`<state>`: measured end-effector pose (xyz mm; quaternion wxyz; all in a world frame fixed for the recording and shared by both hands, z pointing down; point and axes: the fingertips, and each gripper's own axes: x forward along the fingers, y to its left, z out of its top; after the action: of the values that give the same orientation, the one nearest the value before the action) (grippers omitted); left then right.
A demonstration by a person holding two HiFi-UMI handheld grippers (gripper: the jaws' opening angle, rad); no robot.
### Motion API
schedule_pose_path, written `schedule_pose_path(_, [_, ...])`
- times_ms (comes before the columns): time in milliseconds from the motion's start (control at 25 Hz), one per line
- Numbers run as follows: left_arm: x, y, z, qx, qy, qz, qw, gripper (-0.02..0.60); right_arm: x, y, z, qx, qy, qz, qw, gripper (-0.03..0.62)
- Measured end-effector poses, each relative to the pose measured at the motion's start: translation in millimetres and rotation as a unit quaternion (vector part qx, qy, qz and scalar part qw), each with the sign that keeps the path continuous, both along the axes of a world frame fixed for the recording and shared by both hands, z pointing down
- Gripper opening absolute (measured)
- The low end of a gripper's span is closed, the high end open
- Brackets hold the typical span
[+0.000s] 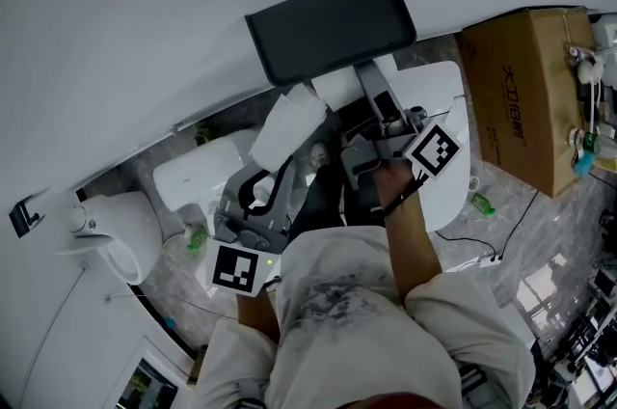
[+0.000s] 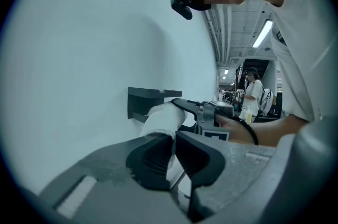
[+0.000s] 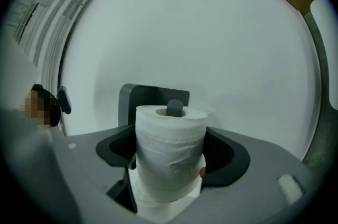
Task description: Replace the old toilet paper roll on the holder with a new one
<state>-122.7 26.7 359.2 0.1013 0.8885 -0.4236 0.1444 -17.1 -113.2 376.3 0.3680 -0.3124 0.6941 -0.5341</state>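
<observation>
Fitting step: the toilet paper roll (image 3: 169,133) stood just in front of the holder (image 3: 150,95), its core mouth meeting the holder's peg (image 3: 175,108); being full, it was judged the new one.
Right tool (image 3: 171,159): clamped across the roll's sides.
Left tool (image 2: 174,157): closed, nothing seen between its jaws, short of the holder.
Next move: likely pushing the roll squarely along the peg, then releasing.

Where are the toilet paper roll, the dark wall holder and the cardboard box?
toilet paper roll (image 3: 170,157), right gripper view, middle of its side
holder (image 1: 333,26), head view, its flat top
cardboard box (image 1: 525,98), head view, its broad side
</observation>
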Motion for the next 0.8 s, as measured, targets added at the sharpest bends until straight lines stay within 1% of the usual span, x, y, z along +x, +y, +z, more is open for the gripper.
schedule_pose_path(280, [-6.5, 0.8, 0.1, 0.0, 0.0, -0.007, 1.0, 0.018, -6.4, 2.4, 1.8, -0.005, -0.005, -0.002, 1.0, 0.374])
schedule_pose_path(520, [-7.4, 1.0, -0.4, 0.004, 0.001, -0.011, 0.9999, 0.018, -5.6, 4.7, 3.1, 0.001, -0.002, -0.005, 1.0, 0.379])
schedule_pose_path(640, [-8.0, 2.0, -1.8, 0.008, 0.0, -0.006, 0.9999, 0.018, -6.1, 5.7, 1.2, 0.009, 0.015, -0.009, 1.0, 0.383])
schedule_pose_path(800, [-9.5, 5.2, -1.9, 0.008, -0.001, -0.002, 1.0, 0.018, -10.4, 8.1, -0.9, 0.019, 0.05, -0.018, 0.998, 0.393])
